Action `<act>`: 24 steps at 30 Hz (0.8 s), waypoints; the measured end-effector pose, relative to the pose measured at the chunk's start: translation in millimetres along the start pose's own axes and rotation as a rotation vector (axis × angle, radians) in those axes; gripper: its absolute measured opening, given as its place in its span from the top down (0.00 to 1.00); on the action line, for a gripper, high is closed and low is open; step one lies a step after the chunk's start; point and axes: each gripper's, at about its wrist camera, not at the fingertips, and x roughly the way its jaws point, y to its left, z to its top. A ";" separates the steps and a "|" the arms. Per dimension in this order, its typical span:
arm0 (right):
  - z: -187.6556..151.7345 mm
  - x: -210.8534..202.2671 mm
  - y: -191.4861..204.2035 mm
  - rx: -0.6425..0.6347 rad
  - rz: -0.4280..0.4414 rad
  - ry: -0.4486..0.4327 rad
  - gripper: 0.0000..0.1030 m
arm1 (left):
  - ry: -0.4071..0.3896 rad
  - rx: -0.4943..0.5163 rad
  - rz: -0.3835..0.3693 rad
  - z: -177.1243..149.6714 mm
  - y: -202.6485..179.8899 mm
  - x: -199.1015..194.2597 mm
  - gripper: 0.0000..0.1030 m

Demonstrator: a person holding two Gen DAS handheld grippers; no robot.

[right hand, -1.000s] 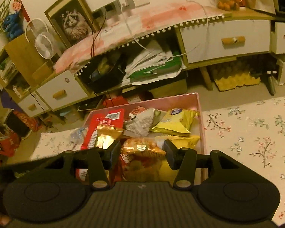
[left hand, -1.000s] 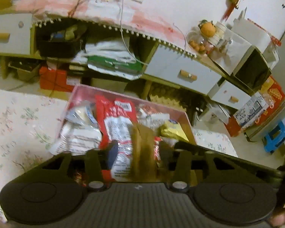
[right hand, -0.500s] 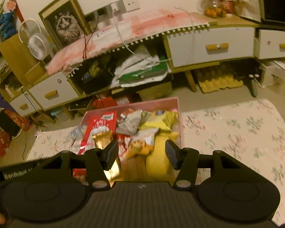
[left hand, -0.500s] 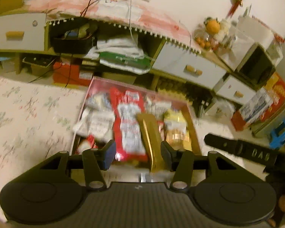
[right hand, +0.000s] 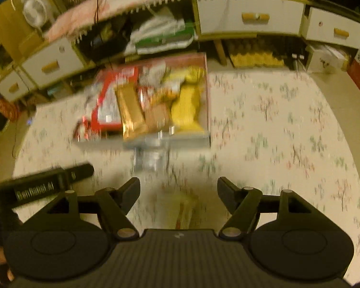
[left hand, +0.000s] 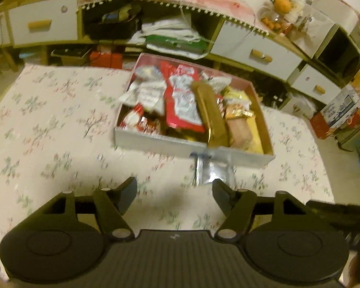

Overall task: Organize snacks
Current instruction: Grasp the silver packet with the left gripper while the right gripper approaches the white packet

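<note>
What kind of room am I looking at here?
Most likely a lived-in home room: a flowered tablecloth, a low cabinet with drawers and a small desk fan.

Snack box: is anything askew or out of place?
Yes. A long gold packet lies slanted across the other snacks and pokes over the front rim of the box. A silver wrapper lies outside on the floral cloth, against that front wall. Both pairs of jaws are opening, with nothing between them.

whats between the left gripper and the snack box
In the left wrist view, a silvery packet lies on the floral cloth between the opening left gripper and the snack box.
</note>
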 end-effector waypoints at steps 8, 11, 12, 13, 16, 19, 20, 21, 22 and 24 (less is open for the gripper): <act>-14.3 14.1 1.7 0.006 -0.018 0.086 0.27 | -0.014 0.052 0.014 -8.7 -12.5 2.5 0.06; -13.9 14.0 -3.1 0.019 -0.044 0.081 0.22 | 0.010 0.049 -0.004 -10.1 -16.4 13.6 0.05; -14.6 13.2 -4.2 0.019 -0.057 0.071 0.21 | 0.017 0.052 -0.007 -11.0 -18.1 17.3 0.05; -16.5 11.5 -4.5 0.022 -0.067 0.064 0.20 | 0.020 0.053 -0.009 -10.5 -19.7 21.6 0.05; -20.4 12.6 -8.2 0.021 -0.076 0.066 0.19 | 0.026 0.046 -0.021 -7.3 -25.6 33.9 0.04; -23.6 19.0 -11.6 0.022 -0.080 0.093 0.19 | 0.044 0.023 -0.058 -1.2 -31.7 48.4 0.04; -24.2 20.9 -11.9 0.020 -0.083 0.100 0.19 | 0.049 0.026 -0.064 0.3 -35.1 53.7 0.04; -24.5 22.3 -12.1 0.017 -0.086 0.104 0.19 | 0.054 0.033 -0.063 1.8 -39.4 59.1 0.04; -24.3 22.8 -12.9 0.015 -0.089 0.105 0.19 | 0.056 0.037 -0.057 2.8 -42.5 63.7 0.04; -24.9 25.3 -13.9 0.008 -0.096 0.108 0.19 | 0.059 0.045 -0.054 3.7 -48.1 73.2 0.04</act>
